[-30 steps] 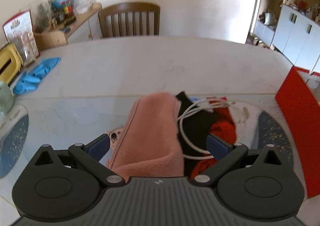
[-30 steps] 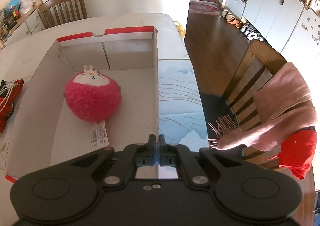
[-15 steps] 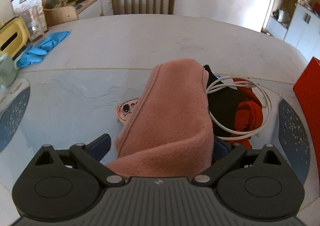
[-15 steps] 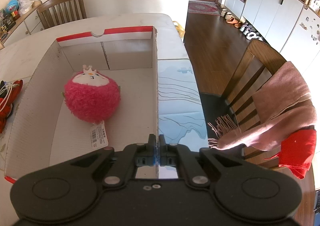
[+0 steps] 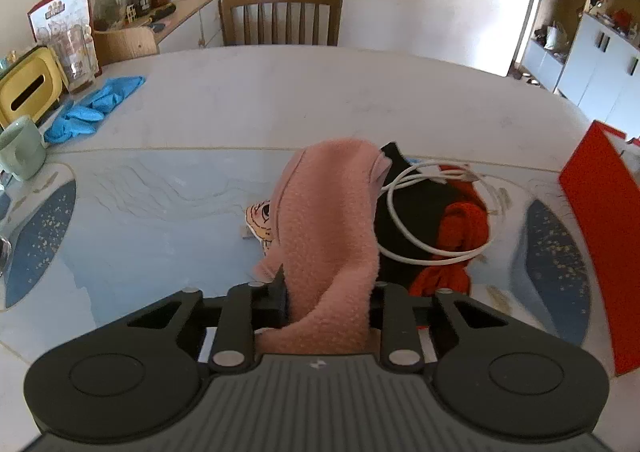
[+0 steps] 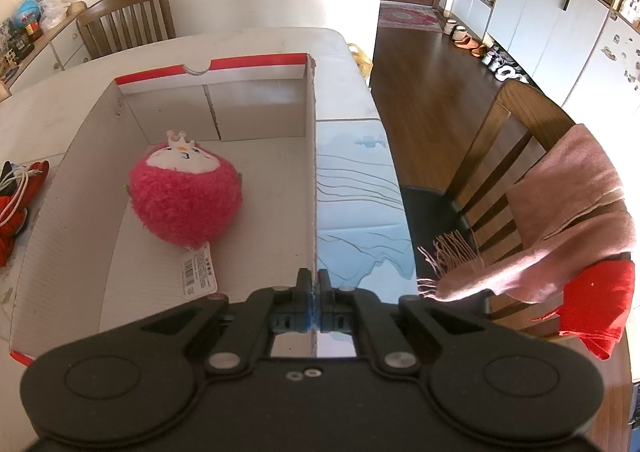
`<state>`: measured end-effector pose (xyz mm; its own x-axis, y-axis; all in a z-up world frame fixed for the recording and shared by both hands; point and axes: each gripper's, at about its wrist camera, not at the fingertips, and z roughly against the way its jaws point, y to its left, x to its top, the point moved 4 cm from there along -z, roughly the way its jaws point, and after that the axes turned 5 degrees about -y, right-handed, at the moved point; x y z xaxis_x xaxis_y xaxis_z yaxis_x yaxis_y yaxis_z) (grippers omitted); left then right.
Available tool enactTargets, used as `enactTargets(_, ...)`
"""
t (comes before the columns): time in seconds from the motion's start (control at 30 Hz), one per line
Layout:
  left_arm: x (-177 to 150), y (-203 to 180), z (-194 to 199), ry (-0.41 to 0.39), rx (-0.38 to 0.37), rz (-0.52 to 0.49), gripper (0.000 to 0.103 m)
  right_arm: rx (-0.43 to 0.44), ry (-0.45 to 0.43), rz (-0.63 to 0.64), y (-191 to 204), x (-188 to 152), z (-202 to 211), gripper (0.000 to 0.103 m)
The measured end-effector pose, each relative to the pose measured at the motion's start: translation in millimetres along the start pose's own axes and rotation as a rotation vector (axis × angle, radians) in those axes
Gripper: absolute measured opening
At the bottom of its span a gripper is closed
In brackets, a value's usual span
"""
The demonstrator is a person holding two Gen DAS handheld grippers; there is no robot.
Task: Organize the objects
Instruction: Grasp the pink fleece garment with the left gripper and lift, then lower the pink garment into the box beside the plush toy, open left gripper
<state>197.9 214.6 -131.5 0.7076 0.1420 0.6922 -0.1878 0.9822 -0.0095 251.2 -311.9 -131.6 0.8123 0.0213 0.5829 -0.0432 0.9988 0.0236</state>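
My left gripper [image 5: 328, 292] is closing its jaws on the near end of a pink fleece cloth [image 5: 328, 212], and both fingers press into it. The cloth lies over a pile on the table: a black cloth [image 5: 404, 220], a red cloth [image 5: 460, 228], a coiled white cable [image 5: 424, 252] and a small cartoon-face piece [image 5: 260, 216]. My right gripper [image 6: 314, 284] is shut on the right wall of a red-and-white cardboard box [image 6: 256, 108]. Inside the box sits a round pink plush toy [image 6: 186, 200] with a paper tag.
The box's red side [image 5: 596, 236] stands right of the pile. Blue gloves [image 5: 96, 104], a green mug [image 5: 20, 152] and a yellow tissue box [image 5: 28, 92] sit at the table's left. One chair [image 5: 280, 16] stands beyond the table. Another chair [image 6: 496, 156], draped with a pink scarf [image 6: 560, 204], stands at the table's right edge.
The left gripper's jaws went from wide apart to pinched on the pink cloth, and the gripper shifted so the pile sits more to the right. The right gripper has not moved.
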Motion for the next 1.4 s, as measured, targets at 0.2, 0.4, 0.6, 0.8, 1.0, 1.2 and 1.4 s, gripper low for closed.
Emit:
enactTargets(0.2,14,-7,28,-0.043,-0.047,0.002,0.021,0.004,0.000,0.004,0,0,0,0.001)
enactTargets(0.4,28,-26,62,-0.086,-0.150,-0.013,0.021,0.008,-0.001,0.005,-1,0,-1,0.001)
enactTargets(0.6,50,-58,92,-0.134,-0.236,-0.075,0.021,0.010,-0.002,0.008,-1,0,-1,0.001)
enactTargets(0.8,78,-99,117,-0.198,-0.356,-0.142,0.021,0.017,-0.004,0.007,-2,0,-1,0.001)
enactTargets(1.0,96,-160,127,-0.227,-0.476,-0.244,0.021,0.019,-0.005,0.010,-2,-1,-1,0.002)
enactTargets(1.2,105,-223,124,-0.221,-0.587,-0.320,0.021,0.020,-0.006,0.012,-2,-1,-1,0.002)
enactTargets(1.4,97,-284,114,-0.180,-0.669,-0.397,0.021,0.021,-0.006,0.014,-3,-1,-2,0.002)
